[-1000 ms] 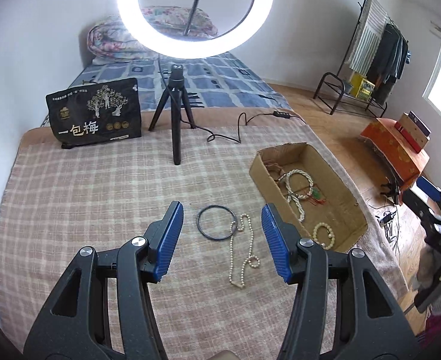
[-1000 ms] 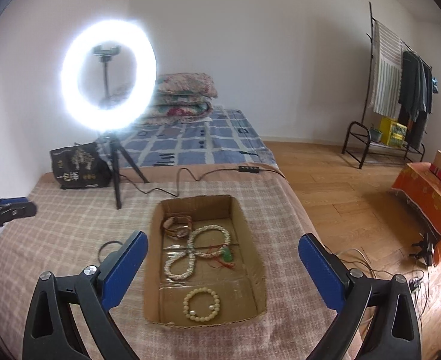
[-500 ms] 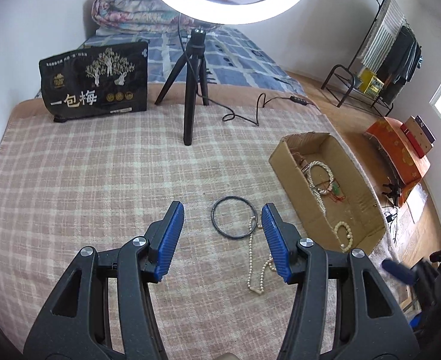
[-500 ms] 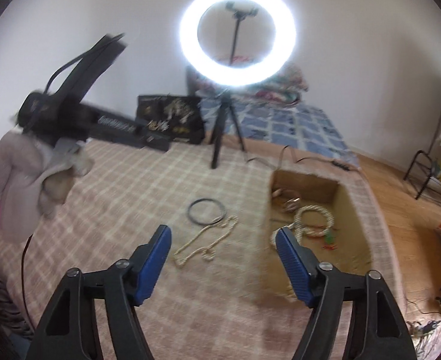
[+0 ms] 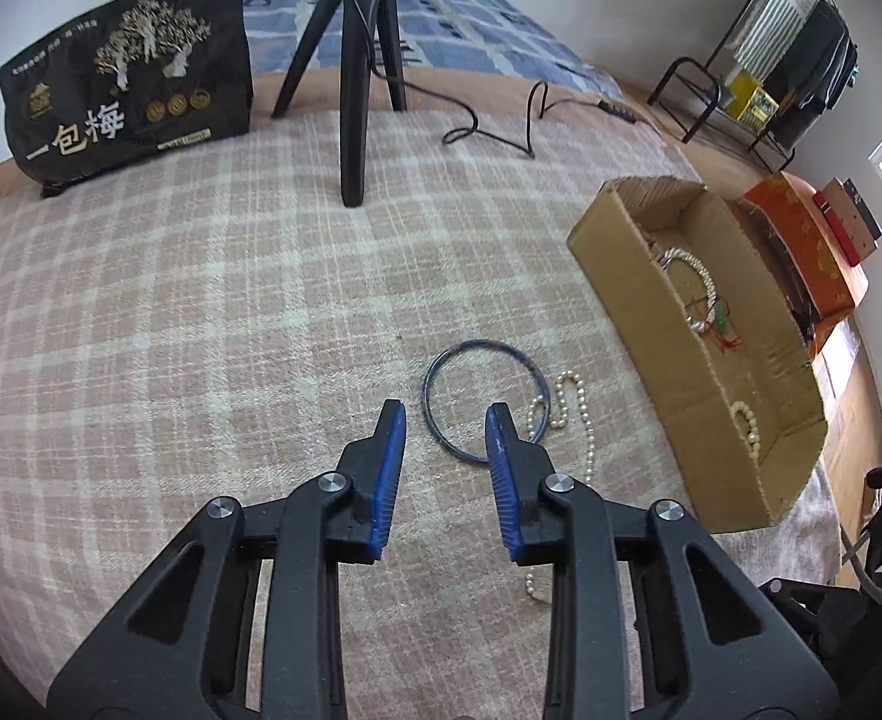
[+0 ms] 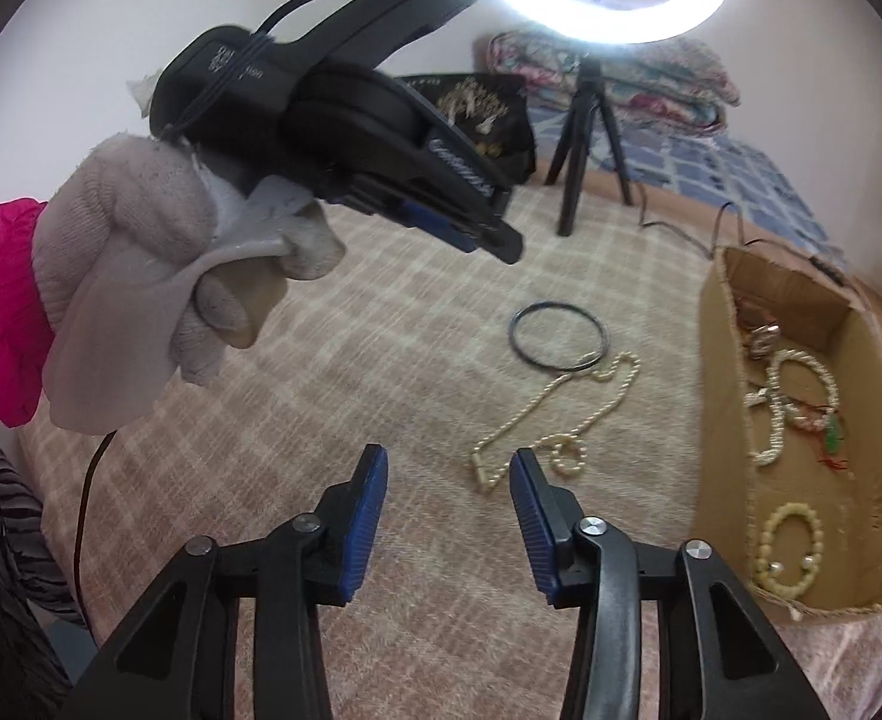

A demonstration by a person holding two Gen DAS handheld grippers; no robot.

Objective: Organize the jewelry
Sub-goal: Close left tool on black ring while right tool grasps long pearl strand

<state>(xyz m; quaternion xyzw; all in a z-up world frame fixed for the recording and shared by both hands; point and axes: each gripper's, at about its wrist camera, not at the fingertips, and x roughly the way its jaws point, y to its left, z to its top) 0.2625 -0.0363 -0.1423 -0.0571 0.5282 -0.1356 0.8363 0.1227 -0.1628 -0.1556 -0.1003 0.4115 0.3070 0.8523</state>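
A dark bangle (image 5: 480,347) and a pearl necklace (image 5: 588,426) lie side by side on the plaid blanket. My left gripper (image 5: 446,414) hovers just short of the bangle, jaws closing. The ring's near arc shows in the gap between them, with no pad pressing on it. My right gripper (image 6: 448,462) points at the necklace (image 6: 531,414), whose near end lies just past the right fingertip. Its jaws are closing on nothing. The bangle (image 6: 513,339) lies further off. A gloved hand (image 6: 141,252) holds the left gripper (image 6: 495,237). A cardboard box (image 5: 651,330) holds several bead bracelets.
A black tripod (image 5: 354,120) for the ring light stands on the blanket behind the jewelry, and its cable (image 5: 501,132) trails to the right. A black printed bag (image 5: 129,78) leans at the back left. The box (image 6: 720,450) sits near the bed's right edge.
Both grippers have dropped closer to the blanket and their jaws have narrowed. The right view has swung left from the box to the necklace, and the left gripper and gloved hand have entered it.
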